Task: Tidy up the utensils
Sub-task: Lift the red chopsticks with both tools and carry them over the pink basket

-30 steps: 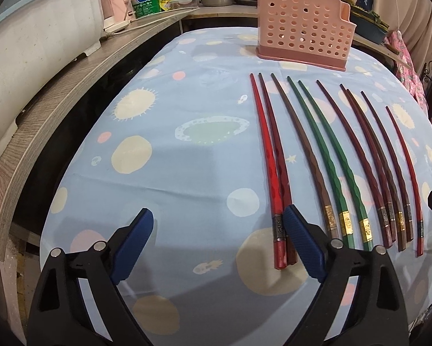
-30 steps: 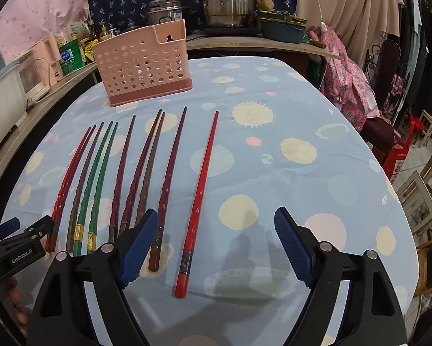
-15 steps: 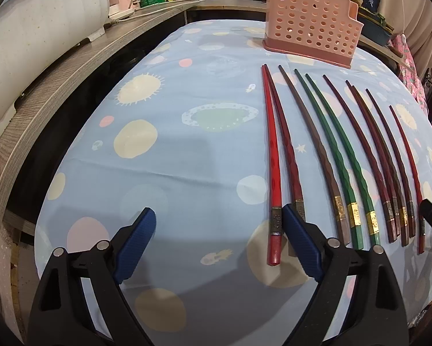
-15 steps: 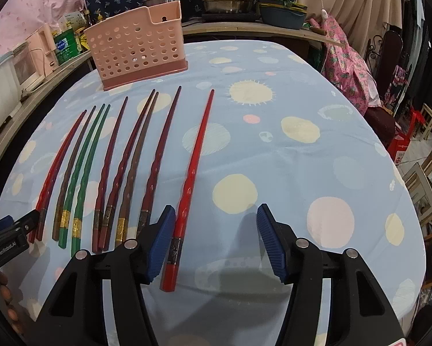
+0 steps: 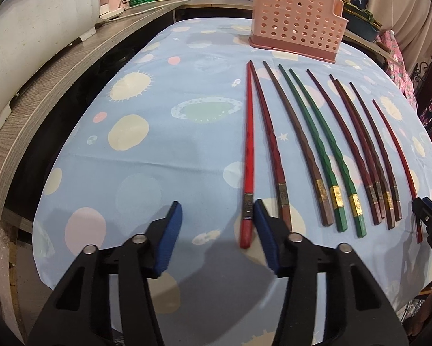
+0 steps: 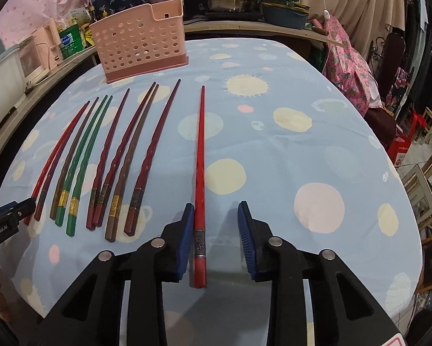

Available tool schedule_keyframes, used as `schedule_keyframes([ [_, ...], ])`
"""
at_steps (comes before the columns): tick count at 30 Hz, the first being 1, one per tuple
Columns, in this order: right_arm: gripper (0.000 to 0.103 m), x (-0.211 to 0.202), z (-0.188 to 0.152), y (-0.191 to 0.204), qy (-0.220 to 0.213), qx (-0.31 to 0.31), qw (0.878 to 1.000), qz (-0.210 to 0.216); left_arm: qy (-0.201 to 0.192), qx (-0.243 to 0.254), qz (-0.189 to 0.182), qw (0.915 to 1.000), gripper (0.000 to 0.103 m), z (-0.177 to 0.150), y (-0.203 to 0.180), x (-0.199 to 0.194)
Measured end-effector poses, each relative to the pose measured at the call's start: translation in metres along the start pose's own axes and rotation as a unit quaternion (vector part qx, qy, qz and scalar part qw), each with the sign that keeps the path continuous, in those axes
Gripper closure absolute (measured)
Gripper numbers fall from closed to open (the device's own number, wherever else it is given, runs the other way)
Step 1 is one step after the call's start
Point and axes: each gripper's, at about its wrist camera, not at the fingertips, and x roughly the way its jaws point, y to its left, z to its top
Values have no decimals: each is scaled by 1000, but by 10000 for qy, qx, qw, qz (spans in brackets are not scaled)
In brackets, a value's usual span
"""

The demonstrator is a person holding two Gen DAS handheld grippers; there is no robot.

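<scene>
Your right tongs (image 6: 214,232) are spread partway, straddling the handle end of the lone red chopstick (image 6: 200,173). The left pad looks right against it, the right pad is apart, so nothing's gripped. Your left tongs (image 5: 217,235) are spread wider and empty, with another red chopstick (image 5: 248,155) just inside the right pad.

The other chopsticks (image 6: 80,158) lie in a row on the spotted blue tablecloth (image 6: 302,150), off at 10 o'clock from your right tongs. The pink holder (image 6: 140,43) stands at 11 o'clock past their tips.
</scene>
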Motion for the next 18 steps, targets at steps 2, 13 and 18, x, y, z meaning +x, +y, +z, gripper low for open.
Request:
schedule_keyframes([
  [2,93,0,1,-4,52,54,9999,75,22,21,-129,9999,84,0,1,-1],
  [13,96,-40,38,-14,-347,183,9985,378,-270,-177,-479,9983,96,34,11,-40],
  [18,96,-68,79,-16,-837,187,9950,505,-725,-286,-476,9958,96,71,17,-68],
])
